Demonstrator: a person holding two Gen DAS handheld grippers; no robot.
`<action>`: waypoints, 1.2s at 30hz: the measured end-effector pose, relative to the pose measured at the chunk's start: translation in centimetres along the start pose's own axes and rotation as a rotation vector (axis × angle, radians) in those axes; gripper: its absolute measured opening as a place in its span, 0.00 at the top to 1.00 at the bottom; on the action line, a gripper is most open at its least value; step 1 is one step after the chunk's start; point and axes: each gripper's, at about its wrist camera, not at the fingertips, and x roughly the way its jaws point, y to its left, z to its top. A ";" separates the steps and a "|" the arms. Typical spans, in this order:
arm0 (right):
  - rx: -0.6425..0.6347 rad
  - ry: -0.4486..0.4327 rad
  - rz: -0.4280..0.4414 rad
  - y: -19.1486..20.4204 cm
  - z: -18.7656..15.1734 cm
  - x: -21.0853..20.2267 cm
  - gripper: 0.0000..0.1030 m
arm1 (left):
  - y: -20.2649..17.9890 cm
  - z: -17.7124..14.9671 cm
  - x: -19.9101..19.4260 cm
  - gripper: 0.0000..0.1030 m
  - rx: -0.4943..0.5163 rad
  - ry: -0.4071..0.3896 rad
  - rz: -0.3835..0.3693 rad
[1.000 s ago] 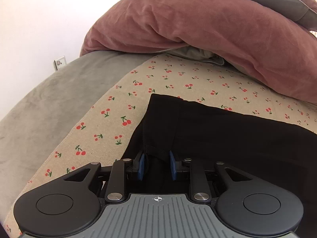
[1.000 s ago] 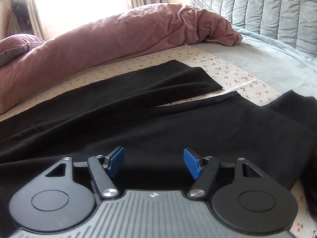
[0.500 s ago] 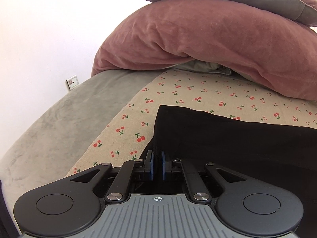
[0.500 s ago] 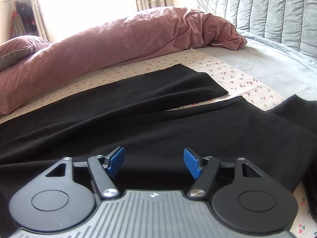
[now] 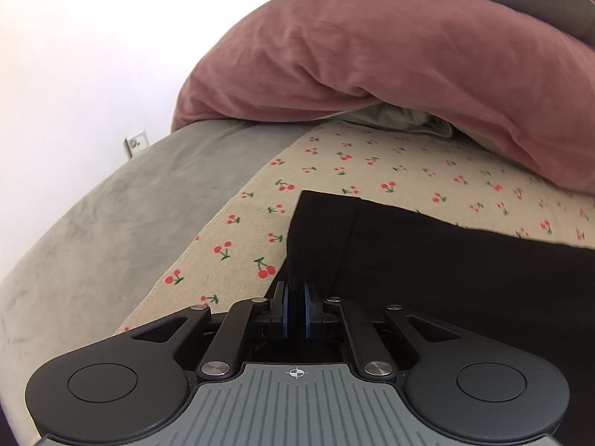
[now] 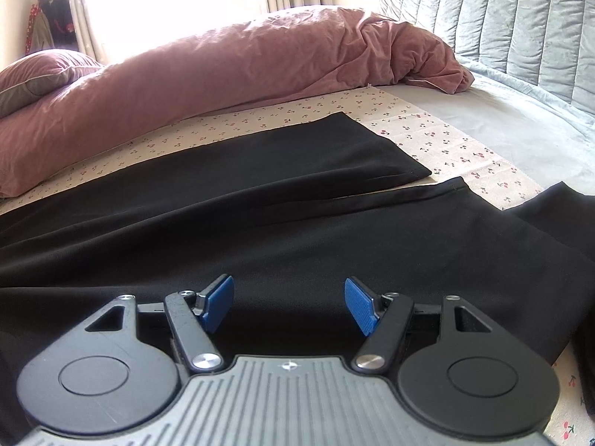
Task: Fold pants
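Note:
Black pants lie spread on a cherry-print cloth over the bed, both legs running away to the right in the right wrist view. In the left wrist view the pants' waist end sits near the cloth's left side. My left gripper is shut on a pinch of that black fabric at the waist edge, its blue pads pressed together on it. My right gripper hovers just over the near leg with its blue pads wide apart and nothing gripped.
A long mauve duvet roll lies along the far side of the cloth, with a pillow at its left end. Grey bedsheet surrounds the cloth. A quilted grey headboard rises at right.
My left gripper's jaws went from apart around the waist edge to closed on the black fabric. The left view shifted slightly. The right gripper stayed open over the leg.

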 end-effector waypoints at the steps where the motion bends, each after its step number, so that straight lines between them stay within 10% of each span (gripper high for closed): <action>1: -0.003 0.002 0.000 0.0 0.0 0.0 0.45 | -0.2 -0.1 -0.2 0.86 0.030 -0.004 0.005; 6: -0.009 0.005 0.003 0.0 0.0 -0.1 0.41 | 3.6 -0.3 -3.1 0.66 -0.062 0.045 -0.143; 9: -0.025 0.004 0.002 0.4 -0.1 -0.1 0.36 | 6.4 -1.5 -6.2 0.29 -0.069 0.049 -0.214; 19: -0.072 0.007 0.007 1.8 -0.5 -0.2 0.29 | 7.9 -11.4 -10.2 0.23 0.014 0.145 -0.306; 21: -0.088 0.016 0.004 2.1 -0.8 -0.1 0.29 | 7.4 -12.1 -10.4 0.25 0.023 0.092 -0.281; 23: -0.116 0.030 -0.010 2.6 -1.0 0.2 0.29 | 7.5 -12.0 -10.5 0.68 -0.020 0.072 -0.273; 26: -0.137 0.045 -0.031 2.8 -1.1 0.7 0.29 | 8.2 -11.5 -10.7 0.93 -0.065 0.076 -0.276; 36: -0.133 0.040 -0.050 2.7 -1.1 0.5 0.22 | 10.0 -11.1 -11.6 1.00 -0.077 0.069 -0.229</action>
